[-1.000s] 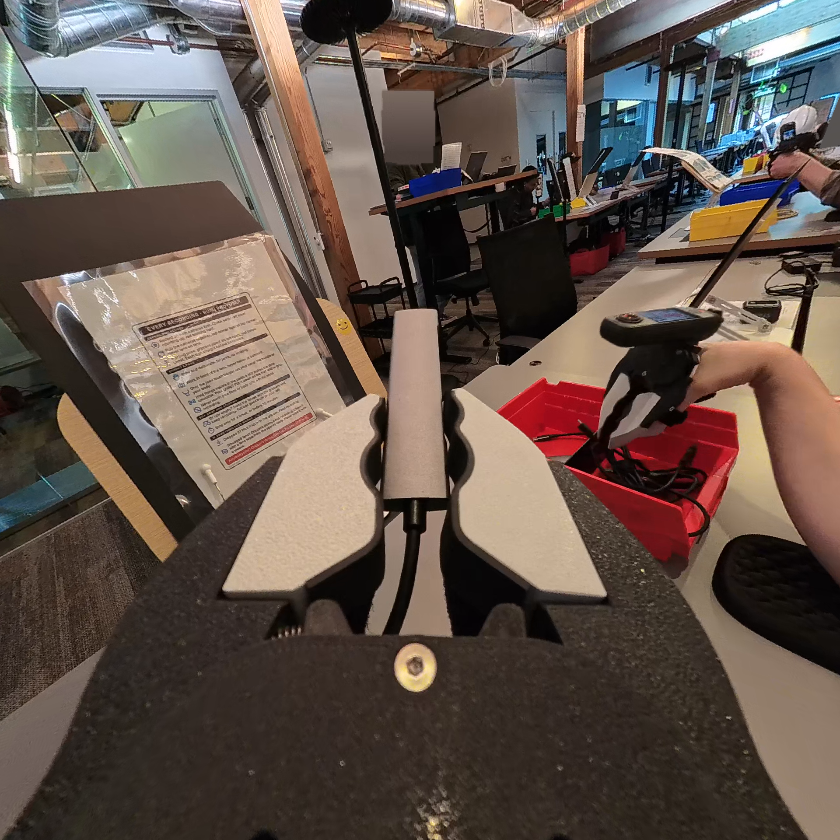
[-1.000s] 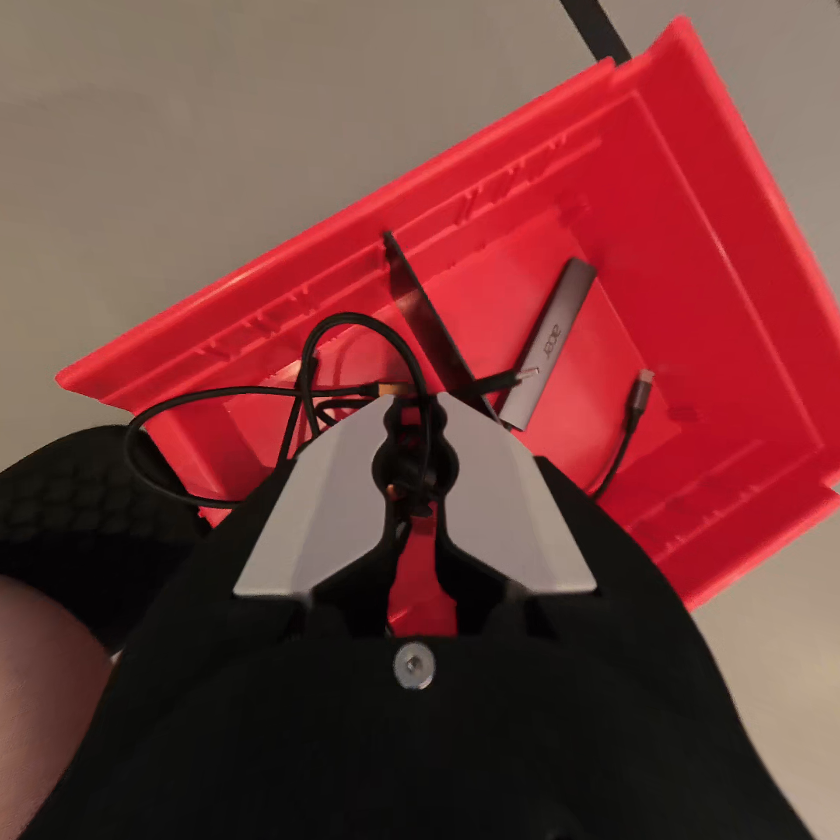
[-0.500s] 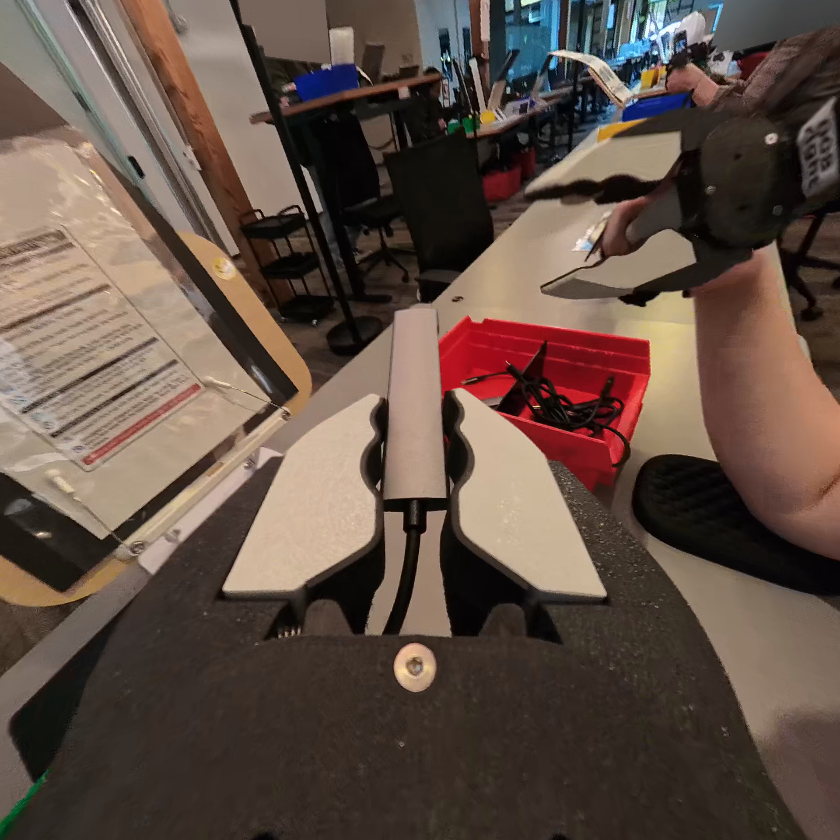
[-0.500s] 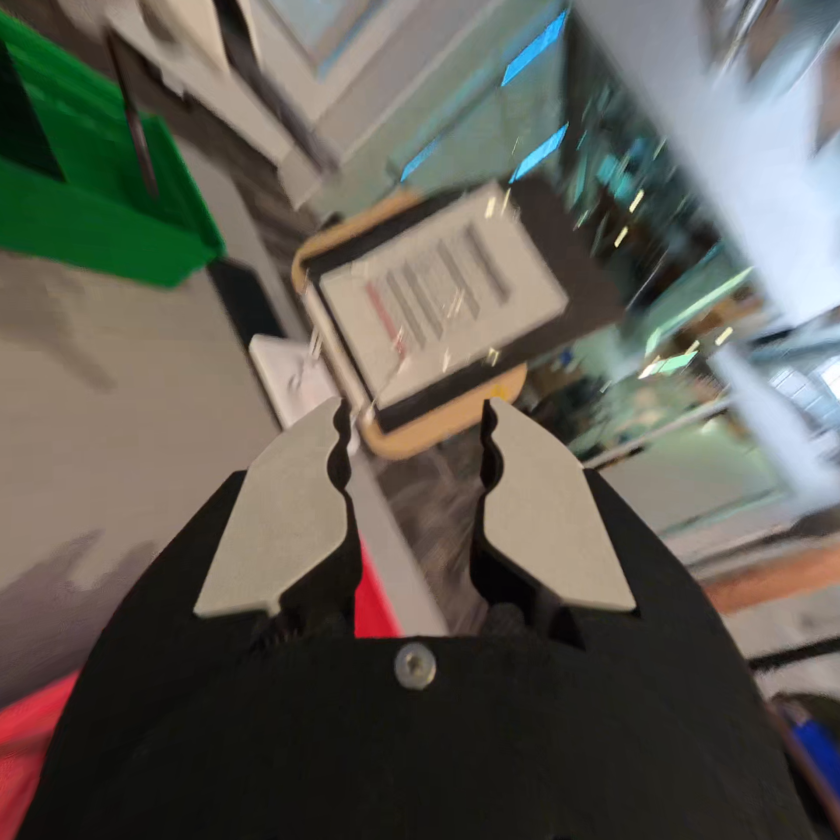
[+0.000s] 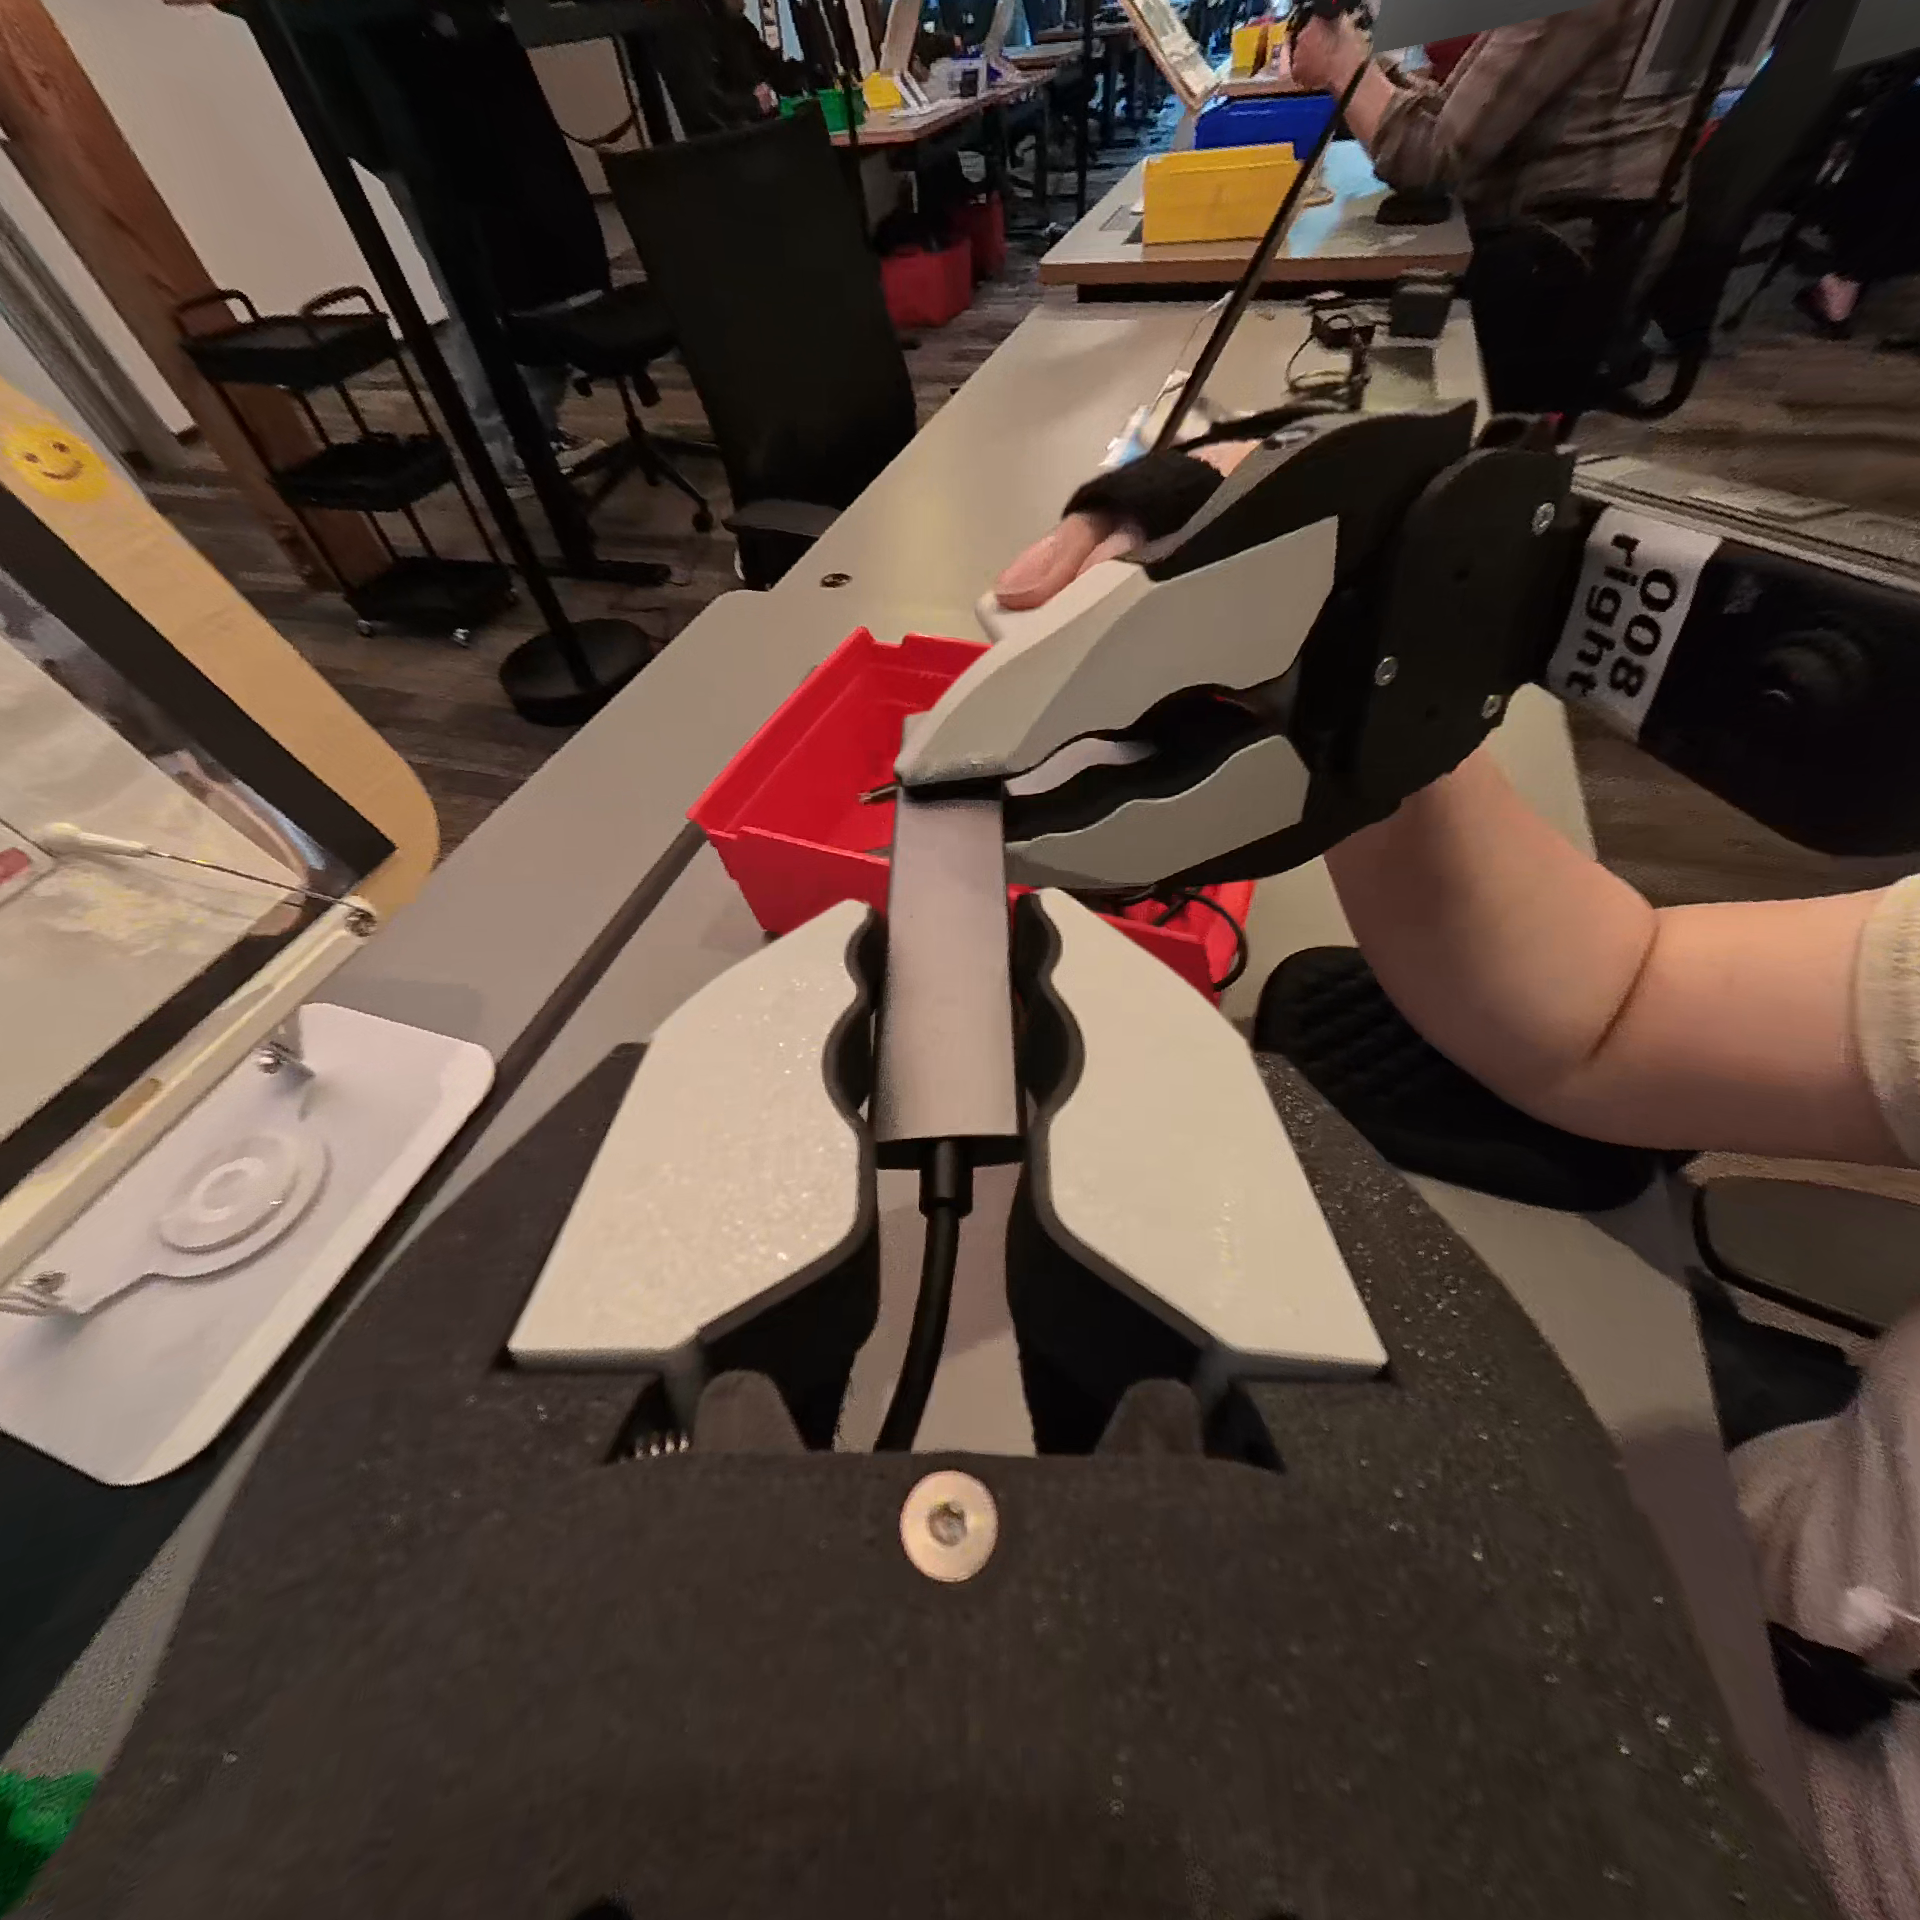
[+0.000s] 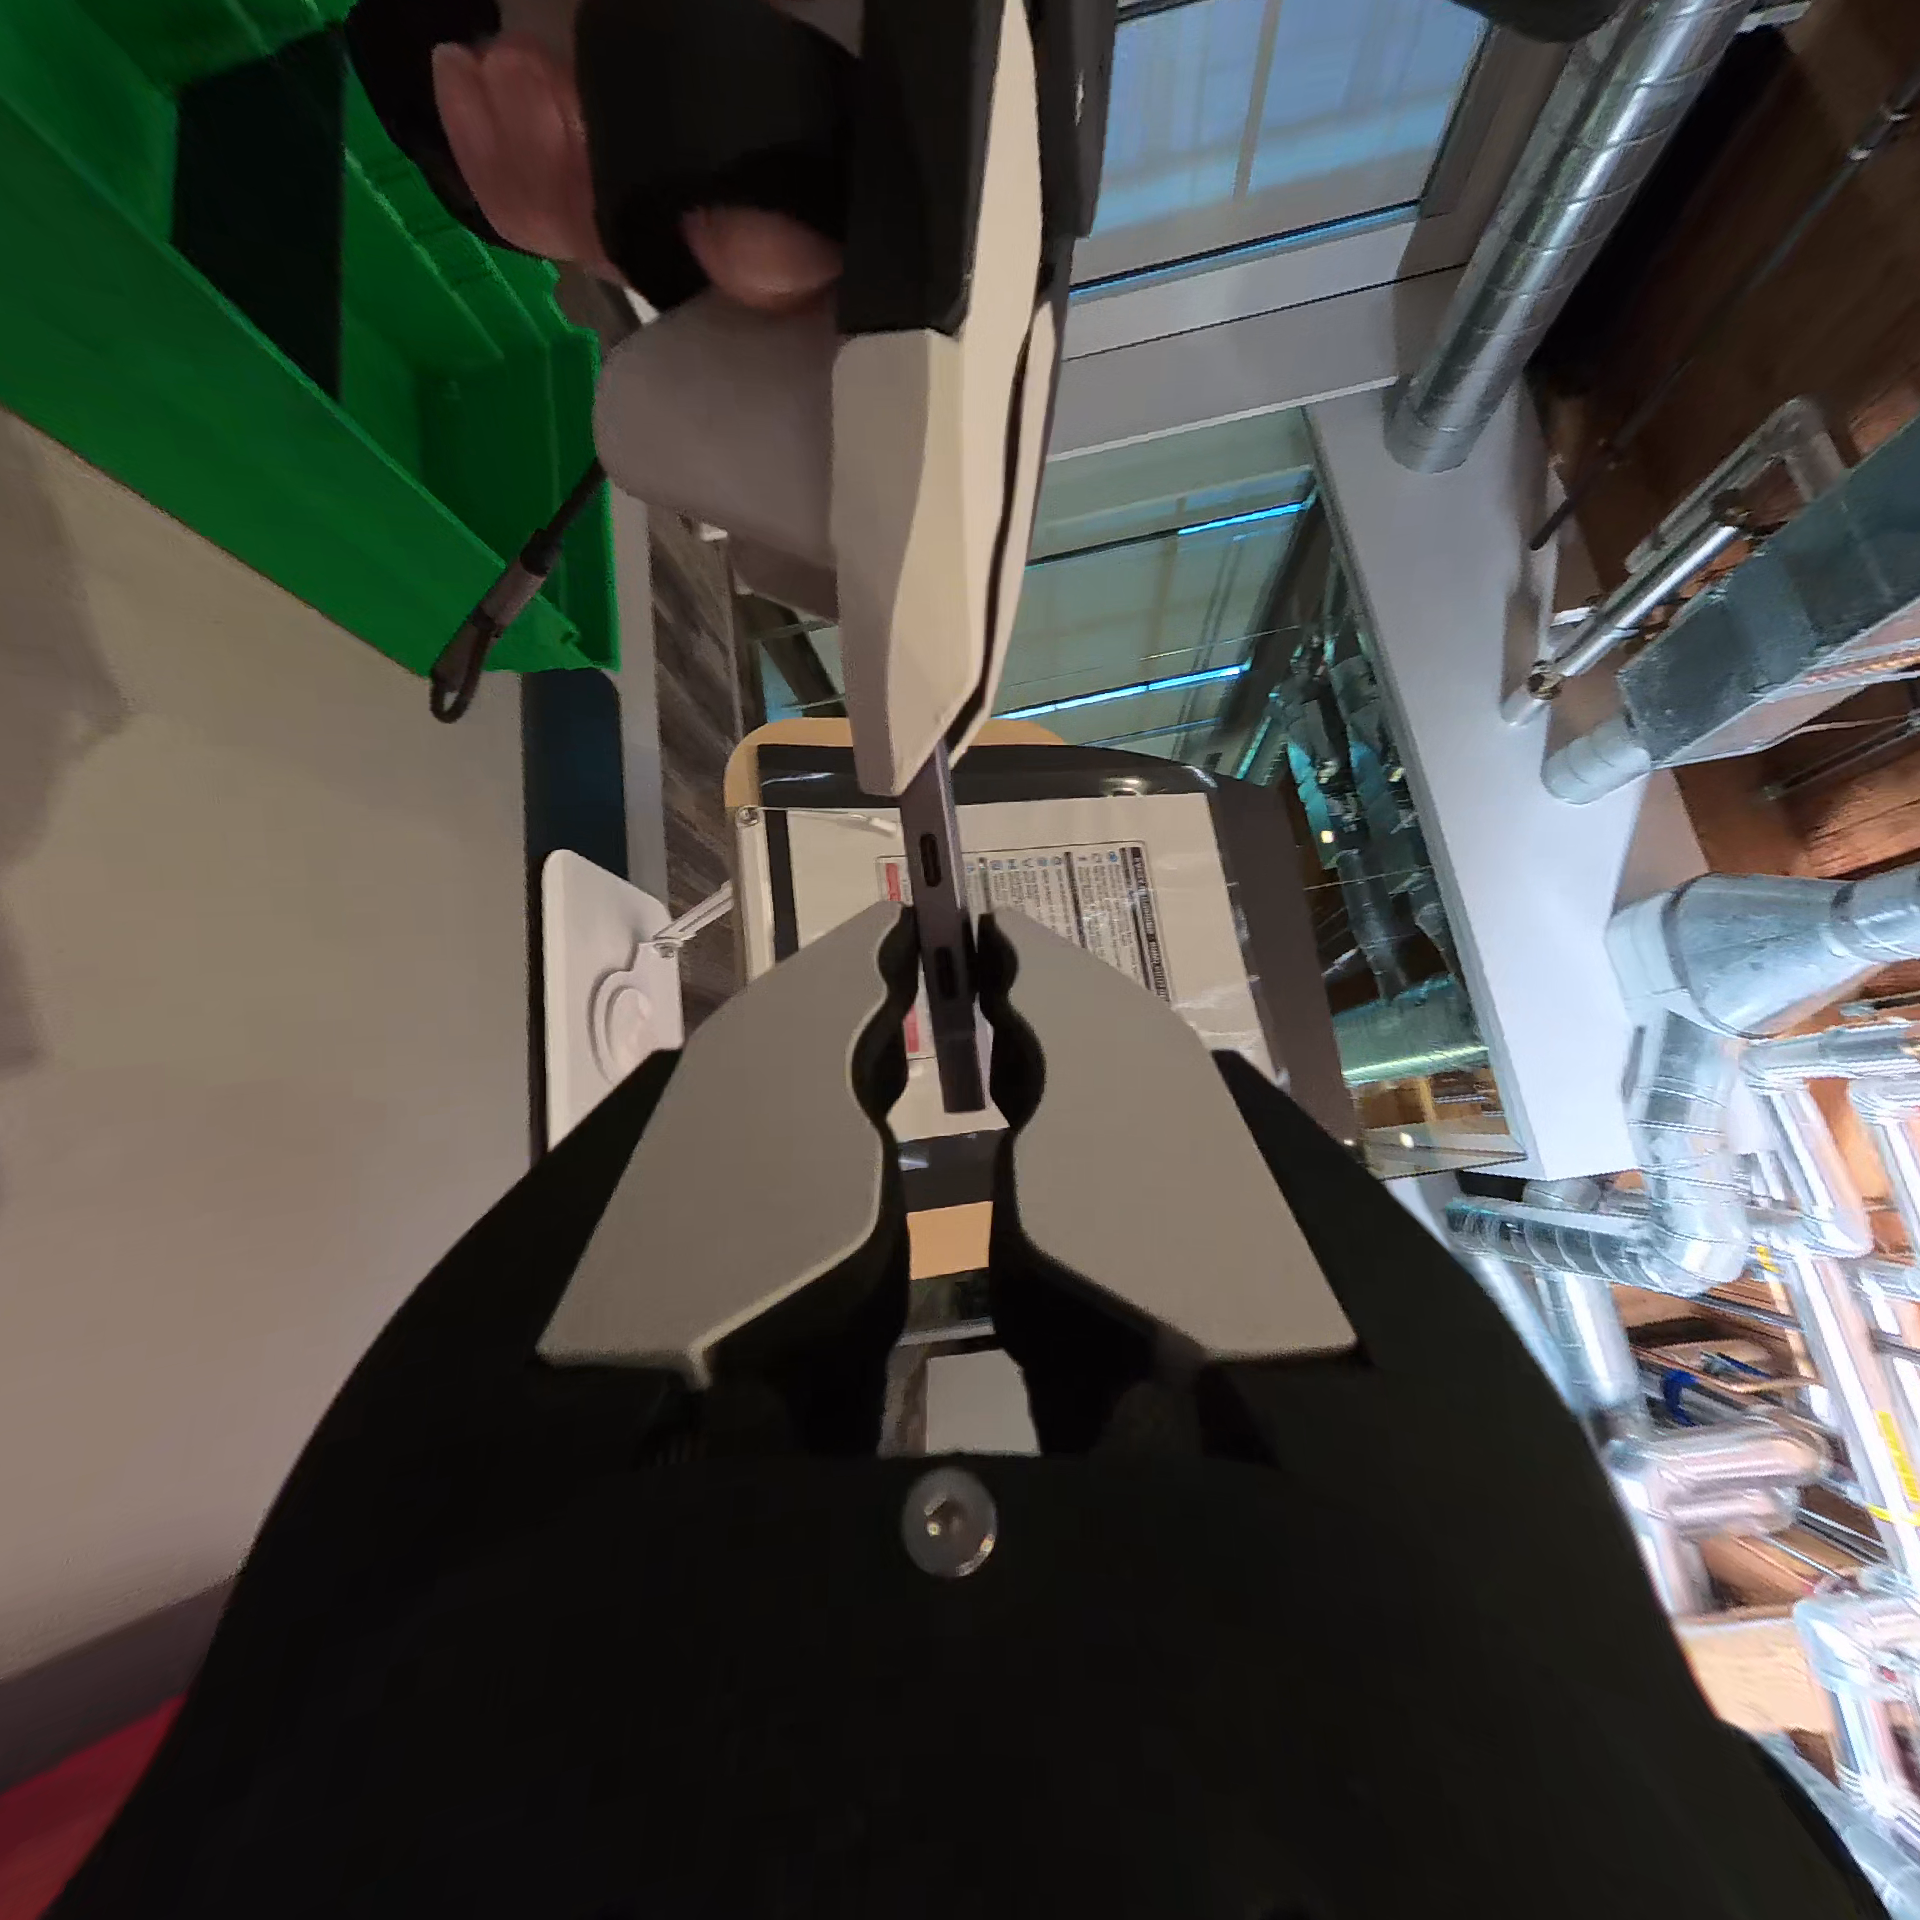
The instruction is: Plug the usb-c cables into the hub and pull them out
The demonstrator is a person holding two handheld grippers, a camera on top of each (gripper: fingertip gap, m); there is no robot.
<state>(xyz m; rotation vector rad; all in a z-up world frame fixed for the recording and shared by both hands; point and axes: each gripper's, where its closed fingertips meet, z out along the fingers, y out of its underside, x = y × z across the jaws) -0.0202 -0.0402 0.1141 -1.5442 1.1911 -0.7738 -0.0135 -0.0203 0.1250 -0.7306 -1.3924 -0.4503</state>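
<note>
My left gripper [image 5: 945,925] is shut on a slim grey hub [image 5: 951,987], gripping its two long sides; the hub's own black cable [image 5: 935,1278] runs back between the fingers. My right gripper [image 5: 961,805] comes in from the right and is shut on the hub's far end, one finger above and one below. In the right wrist view my right gripper [image 6: 940,925] pinches the hub's [image 6: 935,852] flat faces, and two ports show on its thin edge. A left gripper finger [image 6: 914,582] reaches down from the top onto the hub.
A red bin [image 5: 821,748] with loose black cables [image 5: 1195,904] stands on the grey table just beyond the hub. A black wrist pad [image 5: 1403,1091] lies right of it. A framed sign on a white base [image 5: 208,1195] stands at left. A green bin [image 6: 260,416] has a cable hanging from it. The grippers are tip to tip, or close to it.
My right gripper left the cables in the red bin, rose with open fingers, swung over and closed on the hub's far end. My left gripper kept the hub and tilted toward the table.
</note>
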